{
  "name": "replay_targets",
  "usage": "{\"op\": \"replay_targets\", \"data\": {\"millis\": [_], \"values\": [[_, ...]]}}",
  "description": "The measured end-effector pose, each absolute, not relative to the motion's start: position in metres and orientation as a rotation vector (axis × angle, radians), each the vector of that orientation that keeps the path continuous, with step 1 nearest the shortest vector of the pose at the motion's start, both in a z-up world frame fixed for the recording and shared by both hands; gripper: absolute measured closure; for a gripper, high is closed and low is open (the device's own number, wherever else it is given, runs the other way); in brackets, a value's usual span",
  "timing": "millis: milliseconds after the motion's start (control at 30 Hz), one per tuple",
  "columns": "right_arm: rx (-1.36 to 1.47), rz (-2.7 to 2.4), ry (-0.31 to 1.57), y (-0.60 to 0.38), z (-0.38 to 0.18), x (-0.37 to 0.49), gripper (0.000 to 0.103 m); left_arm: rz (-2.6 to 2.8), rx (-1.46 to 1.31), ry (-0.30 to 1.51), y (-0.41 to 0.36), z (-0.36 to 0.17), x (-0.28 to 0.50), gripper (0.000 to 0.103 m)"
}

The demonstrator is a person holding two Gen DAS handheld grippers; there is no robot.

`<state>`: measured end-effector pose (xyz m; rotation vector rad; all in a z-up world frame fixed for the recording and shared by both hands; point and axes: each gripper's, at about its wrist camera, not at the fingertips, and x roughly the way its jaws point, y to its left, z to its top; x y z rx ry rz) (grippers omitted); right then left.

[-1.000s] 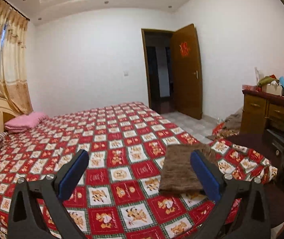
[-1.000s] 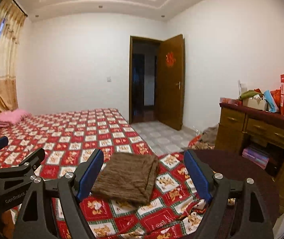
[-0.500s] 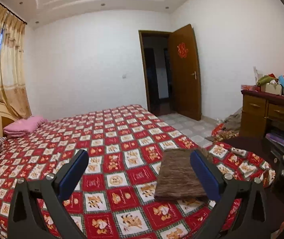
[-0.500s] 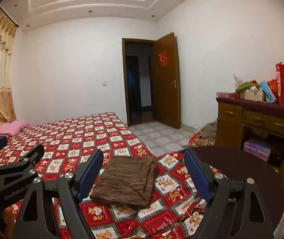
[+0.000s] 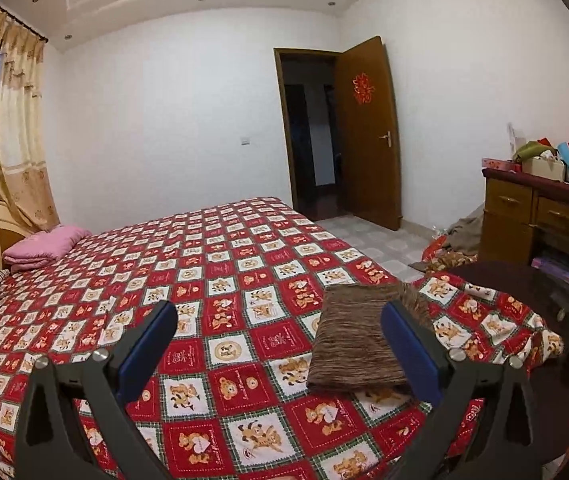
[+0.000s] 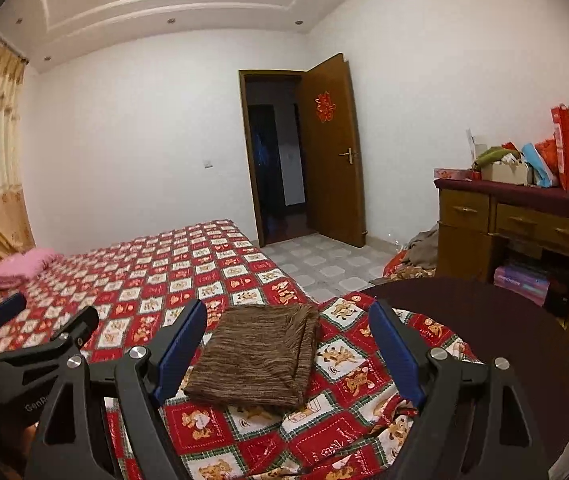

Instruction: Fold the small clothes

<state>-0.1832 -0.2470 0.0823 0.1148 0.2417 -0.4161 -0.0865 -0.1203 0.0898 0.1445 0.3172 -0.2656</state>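
Observation:
A brown garment [image 5: 354,340] lies folded into a rectangle on the red patterned bedspread [image 5: 224,280], near the bed's foot corner. My left gripper [image 5: 280,340] hovers open just left of it, its right pad overlapping the garment's edge in the left wrist view, with nothing between the pads. In the right wrist view the garment [image 6: 258,354] lies flat on the bed ahead of my right gripper [image 6: 288,344], which stands wide open around it in the picture without touching it. The left gripper [image 6: 40,320] shows at the left edge of that view.
A folded pink blanket [image 5: 44,246] lies by the headboard. A dark round table [image 6: 484,320] stands at the bed's corner on the right, with a wooden dresser [image 6: 516,220] loaded with bags behind it. Clothes lie heaped on the floor [image 6: 420,252] near the open door [image 6: 332,152].
Both views have shifted slightly and the right wrist view has rolled a little. The garment lies as before and both grippers stay open.

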Motion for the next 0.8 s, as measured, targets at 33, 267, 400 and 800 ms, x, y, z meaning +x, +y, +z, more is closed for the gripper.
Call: {"op": "replay_targets", "data": {"millis": [33,267,400,800], "values": [[0.104,-0.411,0.248,-0.2442,0.0804,-0.1817,0.019,-0.262,0.142,0.317,-0.1197,0.0901,-0.0866,0.000],[0.102,-0.380,0.281,-0.2422,0.0757,-0.1759,0.019,-0.271,0.167,0.317,-0.1241,0.0900,-0.0874,0.000],[0.121,-0.385,0.282,-0.2460,0.0751,-0.1767,0.019,-0.272,0.157,0.327,-0.1216,0.0899,-0.0856,0.000],[0.107,-0.384,0.281,-0.2435,0.0750,-0.1752,0.019,-0.265,0.157,0.327,-0.1200,0.0887,-0.0836,0.000]]}}
